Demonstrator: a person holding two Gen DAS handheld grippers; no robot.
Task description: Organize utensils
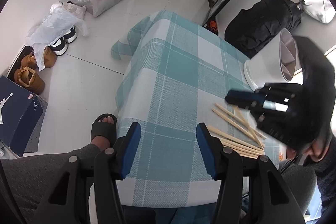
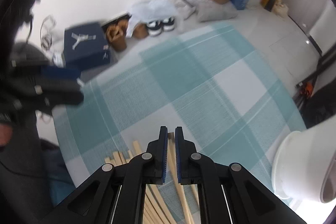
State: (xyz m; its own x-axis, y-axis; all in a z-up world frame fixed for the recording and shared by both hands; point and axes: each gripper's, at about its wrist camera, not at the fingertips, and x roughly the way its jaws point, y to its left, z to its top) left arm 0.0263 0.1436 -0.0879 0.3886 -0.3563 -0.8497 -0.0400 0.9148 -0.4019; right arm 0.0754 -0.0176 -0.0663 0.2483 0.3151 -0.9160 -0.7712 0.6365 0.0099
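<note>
Chopsticks (image 1: 237,135) are seen lying loose in a pile on the checked cloth (image 1: 168,68), at the lower right of the left wrist view. None can be seen inside the white holder (image 1: 271,62), which stands tilted at the right edge of the same view, just past the pile. So the job is judged to be near its start: almost all the sticks are left to be picked up and put in.

About seven or eight sticks can be counted, but some are hidden under the tools, so the number is not sure. One holder is seen, with walls inside that split it into parts. Two grippers are seen.

The left gripper (image 1: 168,150) is held with its fingers well apart over bare cloth, and nothing is between them. The right gripper (image 2: 171,152) is seen at the bottom middle of its own view, with its fingers almost together. One pale chopstick (image 2: 180,188) is caught in the thin gap, so it is judged to be clamped there.
</note>
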